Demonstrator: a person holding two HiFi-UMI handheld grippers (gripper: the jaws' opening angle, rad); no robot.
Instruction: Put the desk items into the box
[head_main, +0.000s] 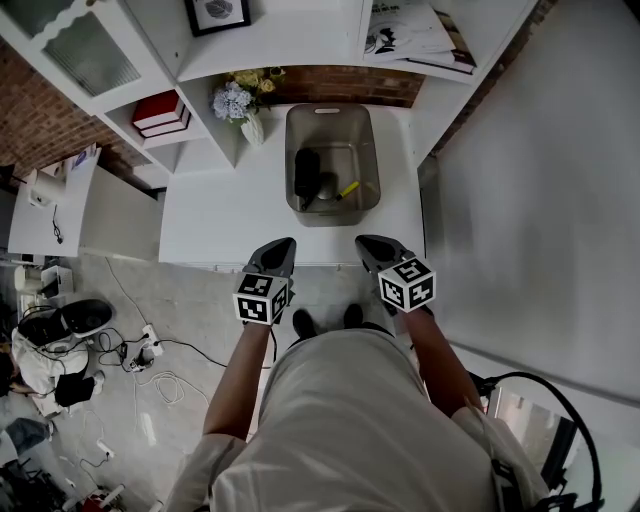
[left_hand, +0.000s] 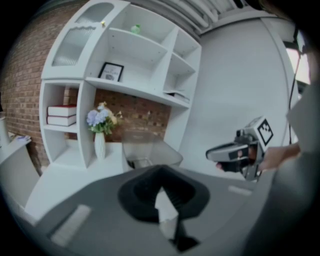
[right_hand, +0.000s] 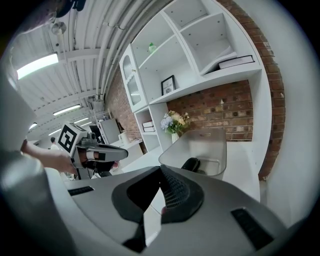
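Readable text: none anywhere.
Cube (head_main: 262, 297) on left tongs (head_main: 287, 243): black-and-white square pattern, no letters.
Cube (head_main: 407, 283) on right tongs (head_main: 363, 241): likewise.
Magazine (head_main: 410, 28) beyond right tongs: print illegible.

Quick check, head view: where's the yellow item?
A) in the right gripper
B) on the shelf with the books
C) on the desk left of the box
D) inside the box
D: the yellow item lies on the bottom of the box, beside a black item.
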